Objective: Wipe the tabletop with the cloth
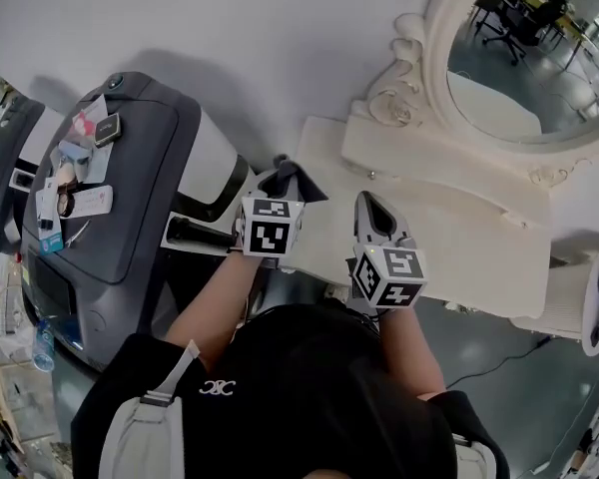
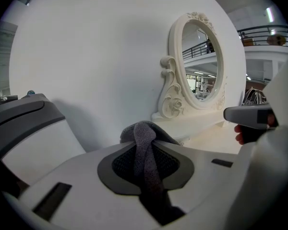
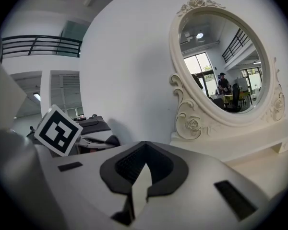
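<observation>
Left gripper view: left gripper (image 2: 145, 127) pinches the cloth (image 2: 147, 159); right gripper (image 3: 143, 150) pressed together.

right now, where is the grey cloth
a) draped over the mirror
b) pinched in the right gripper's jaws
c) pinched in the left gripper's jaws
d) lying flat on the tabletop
C: the left gripper view shows the grey cloth clamped between the jaws of the left gripper, while the right gripper has nothing between its jaws.
</observation>
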A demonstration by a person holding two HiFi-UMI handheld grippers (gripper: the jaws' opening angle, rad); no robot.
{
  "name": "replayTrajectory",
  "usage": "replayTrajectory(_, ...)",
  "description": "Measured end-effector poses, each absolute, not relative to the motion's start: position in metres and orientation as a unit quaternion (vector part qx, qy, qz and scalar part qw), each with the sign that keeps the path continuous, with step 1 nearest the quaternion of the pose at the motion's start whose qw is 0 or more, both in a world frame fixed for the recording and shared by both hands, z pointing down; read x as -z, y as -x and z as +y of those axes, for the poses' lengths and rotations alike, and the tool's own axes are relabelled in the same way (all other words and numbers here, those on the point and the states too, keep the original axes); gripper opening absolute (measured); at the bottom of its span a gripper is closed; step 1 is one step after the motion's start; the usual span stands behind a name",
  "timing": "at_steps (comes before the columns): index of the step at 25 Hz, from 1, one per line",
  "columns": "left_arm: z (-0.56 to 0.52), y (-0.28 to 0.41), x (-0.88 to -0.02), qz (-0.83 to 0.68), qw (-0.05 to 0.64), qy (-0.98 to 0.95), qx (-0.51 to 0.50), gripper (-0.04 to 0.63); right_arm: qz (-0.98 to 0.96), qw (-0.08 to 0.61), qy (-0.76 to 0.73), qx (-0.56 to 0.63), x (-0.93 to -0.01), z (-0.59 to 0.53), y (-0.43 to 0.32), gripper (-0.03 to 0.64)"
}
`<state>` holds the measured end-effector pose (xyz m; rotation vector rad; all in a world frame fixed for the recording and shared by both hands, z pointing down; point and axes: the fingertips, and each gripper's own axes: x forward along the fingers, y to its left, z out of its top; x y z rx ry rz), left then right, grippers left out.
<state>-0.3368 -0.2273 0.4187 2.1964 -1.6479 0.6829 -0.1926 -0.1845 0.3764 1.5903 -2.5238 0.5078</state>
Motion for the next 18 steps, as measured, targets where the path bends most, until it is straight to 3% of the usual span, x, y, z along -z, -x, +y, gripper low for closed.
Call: replayTrajectory(18,-0.343,0.336,-0.465,-0.586,0.152,-0.730,-0.319,0.061,-0.828,0.085,-0.523,-0.184,-0.385,-0.251,0.147,0.003)
